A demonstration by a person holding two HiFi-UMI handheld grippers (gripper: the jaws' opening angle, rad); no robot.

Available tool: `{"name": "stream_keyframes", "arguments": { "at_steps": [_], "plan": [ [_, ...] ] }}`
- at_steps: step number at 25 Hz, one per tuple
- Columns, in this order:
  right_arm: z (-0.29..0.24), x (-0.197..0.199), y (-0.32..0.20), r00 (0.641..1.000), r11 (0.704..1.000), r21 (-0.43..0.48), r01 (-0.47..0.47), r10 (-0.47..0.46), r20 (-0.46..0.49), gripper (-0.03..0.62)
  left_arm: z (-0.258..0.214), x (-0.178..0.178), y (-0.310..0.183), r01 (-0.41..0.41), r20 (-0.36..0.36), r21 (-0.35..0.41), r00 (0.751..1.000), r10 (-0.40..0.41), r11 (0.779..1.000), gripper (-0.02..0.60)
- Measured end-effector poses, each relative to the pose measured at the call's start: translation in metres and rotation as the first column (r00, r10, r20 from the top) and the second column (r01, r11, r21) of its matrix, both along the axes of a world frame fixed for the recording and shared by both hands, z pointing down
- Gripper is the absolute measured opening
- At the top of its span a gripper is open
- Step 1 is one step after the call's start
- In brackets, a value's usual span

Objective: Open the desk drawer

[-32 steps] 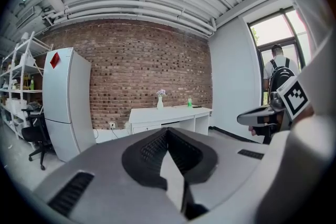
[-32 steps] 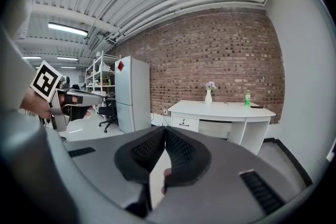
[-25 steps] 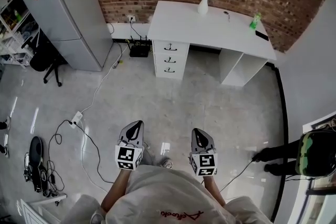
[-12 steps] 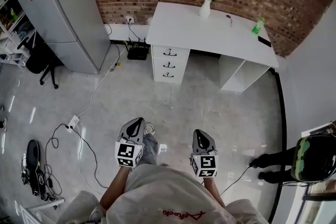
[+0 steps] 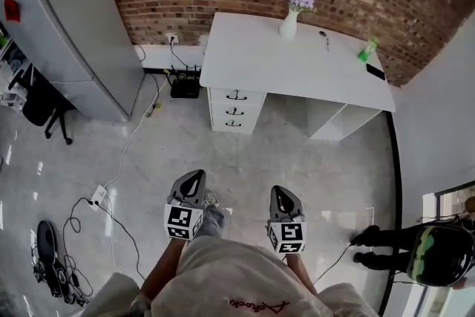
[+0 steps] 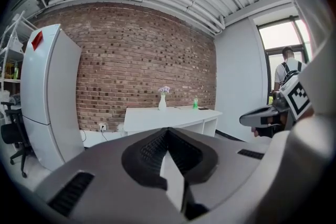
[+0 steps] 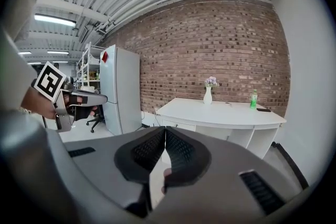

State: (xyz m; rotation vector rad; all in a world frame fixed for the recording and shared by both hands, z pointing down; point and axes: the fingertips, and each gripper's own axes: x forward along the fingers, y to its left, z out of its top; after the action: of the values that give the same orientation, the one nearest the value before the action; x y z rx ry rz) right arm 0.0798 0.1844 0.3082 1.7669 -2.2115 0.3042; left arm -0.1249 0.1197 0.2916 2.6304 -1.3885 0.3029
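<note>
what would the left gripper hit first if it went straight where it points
Only floor lies ahead of the left gripper; its line runs to the desk's drawer stack, probably first, though depth is unclear.

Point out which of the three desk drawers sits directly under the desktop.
The top drawer, just beneath the white desktop; the middle drawer and bottom drawer stack below it, nearer the floor.

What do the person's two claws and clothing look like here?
The left claw and right claw match: grey tapered shells with black ribbed pads inside. Each carries a cube of black-and-white square markers at its rear. The person wears a pale top with red lettering.
</note>
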Motion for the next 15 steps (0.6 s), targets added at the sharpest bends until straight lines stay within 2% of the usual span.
{"name": "stream_keyframes", "arguments": {
  "at_steps": [8,15],
  "plan": [
    [-0.004,-0.021,-0.106,1.000,1.000,-0.026,-0.014,0.014,-0.005,0.017,-0.001,-0.008,-0.113,-0.054,0.003,-0.016,0.999,0.054,0.998,0.012],
    [0.003,-0.029,-0.171,1.000,0.999,-0.031,-0.018,0.018,-0.003,0.017,0.011,-0.001,-0.176,-0.103,0.004,-0.036,0.995,0.104,0.994,0.012]
  ]
}}
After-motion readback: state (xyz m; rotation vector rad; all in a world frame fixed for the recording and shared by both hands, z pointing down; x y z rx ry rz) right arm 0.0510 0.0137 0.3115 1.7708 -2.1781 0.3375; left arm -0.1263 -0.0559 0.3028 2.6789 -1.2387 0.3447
